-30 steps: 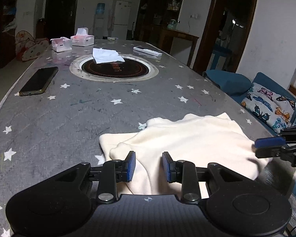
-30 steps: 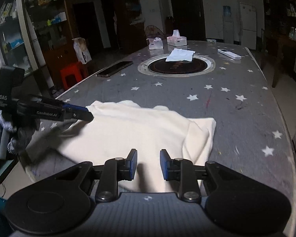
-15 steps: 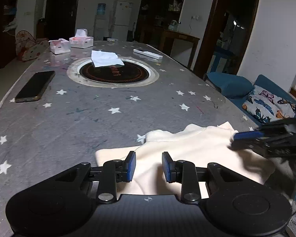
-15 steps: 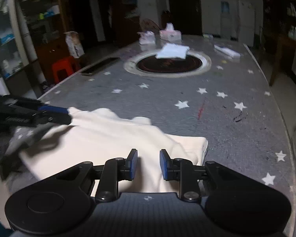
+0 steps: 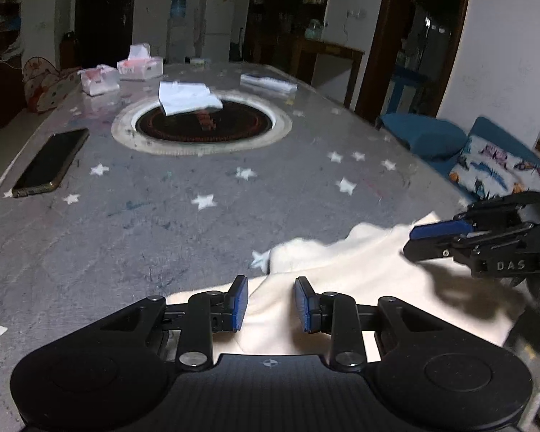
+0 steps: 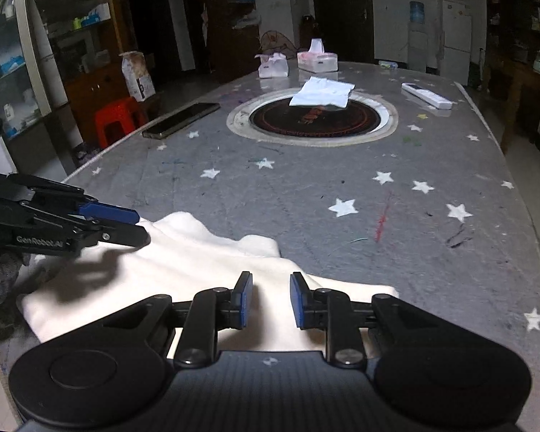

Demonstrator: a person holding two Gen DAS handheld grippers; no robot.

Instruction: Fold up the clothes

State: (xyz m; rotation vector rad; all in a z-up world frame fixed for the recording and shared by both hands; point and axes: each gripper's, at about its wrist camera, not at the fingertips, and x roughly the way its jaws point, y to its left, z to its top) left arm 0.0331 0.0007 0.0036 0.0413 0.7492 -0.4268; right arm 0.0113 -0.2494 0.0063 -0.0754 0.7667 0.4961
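The cream garment (image 5: 342, 288) lies at the near edge of the grey star-patterned table (image 5: 162, 234), and its near hem is hidden behind the gripper bodies in both views. The left gripper (image 5: 271, 304) hangs over the cloth with its blue pads apart and nothing pinched between them. The right gripper (image 6: 267, 299) hangs over the other end with the same gap and empty jaws. The left view is blurred, so the stars smear. A phone (image 5: 50, 162) lies at the left edge, a white cloth (image 5: 187, 98) across the round inset, and tissue boxes (image 5: 140, 66) beyond. Only the right view shows the red stool (image 6: 117, 118) and the remote (image 6: 426, 95) clearly; only the left shows the blue sofa (image 5: 486, 154).
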